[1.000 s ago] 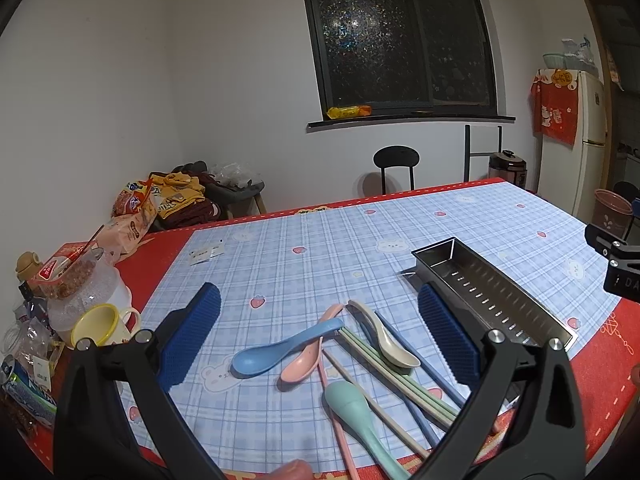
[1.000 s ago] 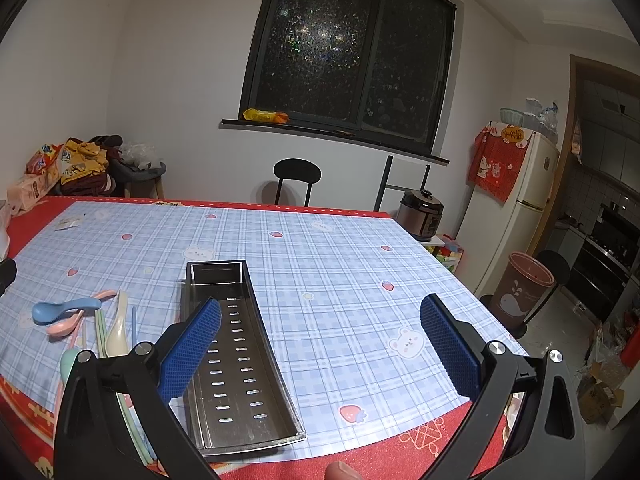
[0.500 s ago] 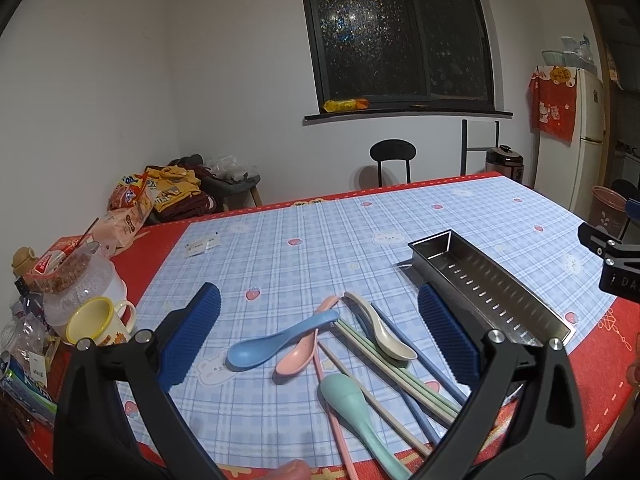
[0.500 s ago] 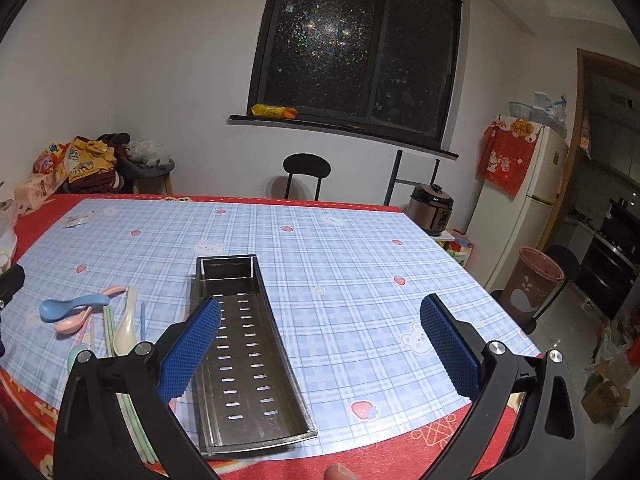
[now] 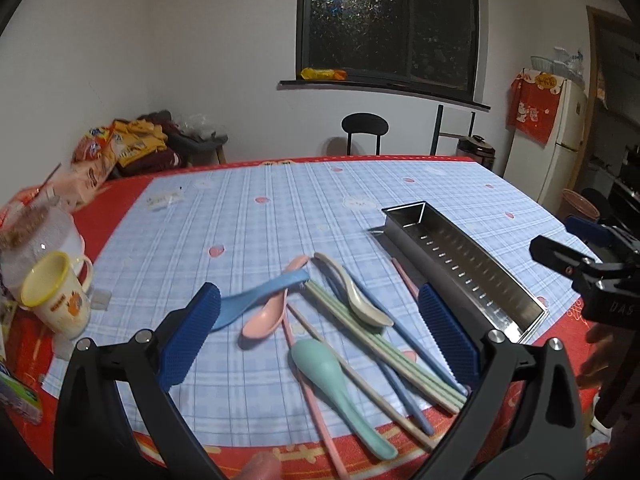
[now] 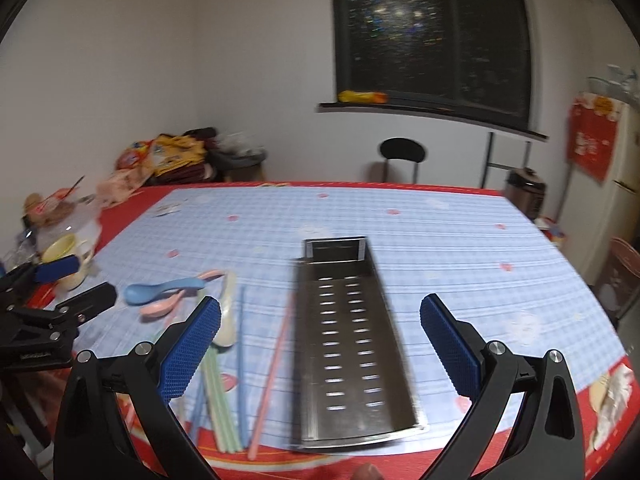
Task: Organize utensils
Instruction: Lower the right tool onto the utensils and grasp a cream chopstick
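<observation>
A heap of plastic utensils lies on the blue checked cloth: a blue spoon (image 5: pixel 256 300), a pink spoon (image 5: pixel 266 320), a cream spoon (image 5: pixel 356 298), a mint spoon (image 5: pixel 332 376) and several chopsticks (image 5: pixel 380 344). My left gripper (image 5: pixel 320 332) is open and empty, just above and near them. An empty perforated steel tray (image 6: pixel 352 328) lies right of the heap; it also shows in the left wrist view (image 5: pixel 464 260). My right gripper (image 6: pixel 320 344) is open and empty, facing the tray's near end. A pink chopstick (image 6: pixel 272 376) lies beside the tray.
A yellow-rimmed mug (image 5: pixel 56 300) and a plastic jar (image 5: pixel 40 236) stand at the table's left edge. A black chair (image 5: pixel 364 132) stands behind the table. A fridge (image 5: pixel 560 136) stands at the right. The red table edge (image 5: pixel 400 448) is close below.
Both grippers have swung: the left one dropped closer over the utensils, the right one turned left, so the tray now sits centred between its fingers. Both stayed open.
</observation>
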`<control>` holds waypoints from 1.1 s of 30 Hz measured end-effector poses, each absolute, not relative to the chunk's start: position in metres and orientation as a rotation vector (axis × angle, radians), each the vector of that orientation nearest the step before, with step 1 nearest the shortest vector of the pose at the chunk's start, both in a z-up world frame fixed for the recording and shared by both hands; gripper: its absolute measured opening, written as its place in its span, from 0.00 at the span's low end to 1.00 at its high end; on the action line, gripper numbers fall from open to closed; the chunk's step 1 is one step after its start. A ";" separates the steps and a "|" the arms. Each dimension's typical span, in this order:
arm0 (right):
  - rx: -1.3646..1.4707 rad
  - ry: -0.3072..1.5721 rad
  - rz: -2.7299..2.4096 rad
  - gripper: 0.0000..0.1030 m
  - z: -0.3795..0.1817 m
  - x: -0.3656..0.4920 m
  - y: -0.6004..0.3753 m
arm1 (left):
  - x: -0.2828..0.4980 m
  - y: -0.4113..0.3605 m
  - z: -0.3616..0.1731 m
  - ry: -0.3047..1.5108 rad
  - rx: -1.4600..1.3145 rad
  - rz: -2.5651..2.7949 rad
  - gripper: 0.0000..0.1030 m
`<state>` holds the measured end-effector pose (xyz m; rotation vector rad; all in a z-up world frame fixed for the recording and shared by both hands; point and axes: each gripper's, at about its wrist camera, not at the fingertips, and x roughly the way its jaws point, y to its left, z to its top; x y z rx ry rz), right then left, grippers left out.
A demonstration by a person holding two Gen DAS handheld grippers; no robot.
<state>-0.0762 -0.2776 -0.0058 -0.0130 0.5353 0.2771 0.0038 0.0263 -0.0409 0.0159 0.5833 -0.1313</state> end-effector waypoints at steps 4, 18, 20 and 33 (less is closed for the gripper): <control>0.054 0.573 0.380 0.95 -0.015 -0.071 -0.269 | -0.001 0.044 -0.051 0.582 -0.052 -0.138 0.95; 0.024 0.666 0.531 0.95 -0.047 -0.067 -0.230 | -0.007 0.093 -0.088 0.709 -0.173 -0.132 0.95; 0.035 0.667 0.558 0.95 -0.050 -0.067 -0.229 | -0.010 0.098 -0.091 0.709 -0.188 -0.128 0.94; -0.075 0.804 0.781 0.10 -0.084 -0.070 -0.169 | -0.010 0.097 -0.114 0.749 -0.191 -0.203 0.28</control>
